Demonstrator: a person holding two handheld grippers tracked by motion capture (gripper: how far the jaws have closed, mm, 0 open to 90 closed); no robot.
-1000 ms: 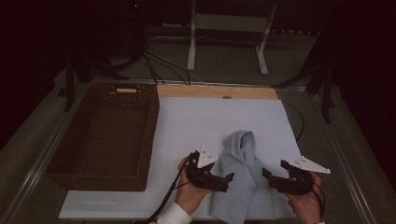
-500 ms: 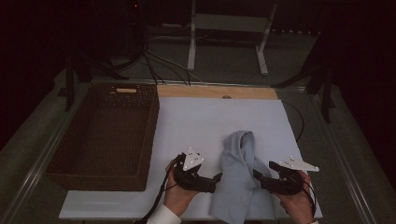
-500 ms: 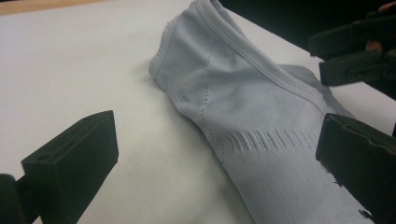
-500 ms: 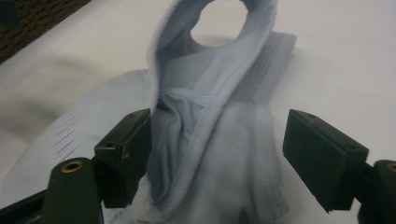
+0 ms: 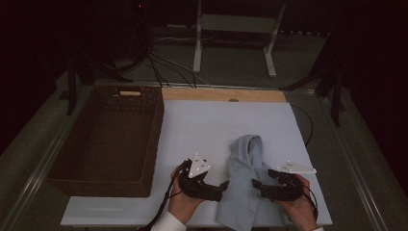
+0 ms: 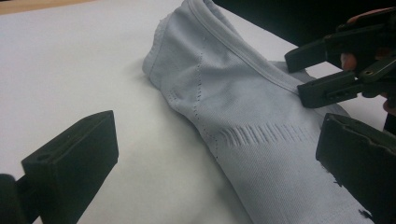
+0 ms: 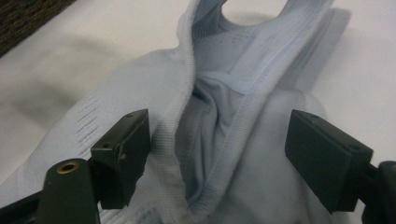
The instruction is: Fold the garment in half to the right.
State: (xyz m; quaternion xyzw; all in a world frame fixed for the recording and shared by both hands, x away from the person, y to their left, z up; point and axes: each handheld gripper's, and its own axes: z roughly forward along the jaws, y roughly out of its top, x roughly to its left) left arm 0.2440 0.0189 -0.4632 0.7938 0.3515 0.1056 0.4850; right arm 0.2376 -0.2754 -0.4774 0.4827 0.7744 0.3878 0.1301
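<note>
A pale blue ribbed garment (image 5: 245, 183) lies crumpled on the white table top (image 5: 207, 125), near the front edge. My left gripper (image 5: 223, 188) is at its left side, open. In the left gripper view (image 6: 215, 158) one jaw is over bare table and the other over the cloth (image 6: 243, 107). My right gripper (image 5: 256, 186) comes in from the garment's right side, and is also seen as the far gripper (image 6: 317, 70) over the cloth's hem. Its own view (image 7: 217, 149) has the folded hem (image 7: 224, 107) between wide jaws. These have just been opening slightly, and the pads are not pressing the cloth.
A dark woven basket (image 5: 156, 134) stands on the table's left side, with nothing visible inside. A wooden strip (image 5: 221, 94) runs along the table's far edge. Beyond it are white stand legs (image 5: 197, 43) and cables on a dark floor.
My right gripper has moved left, closer onto the garment's right side. The left gripper has shifted slightly left and stays beside the cloth.
</note>
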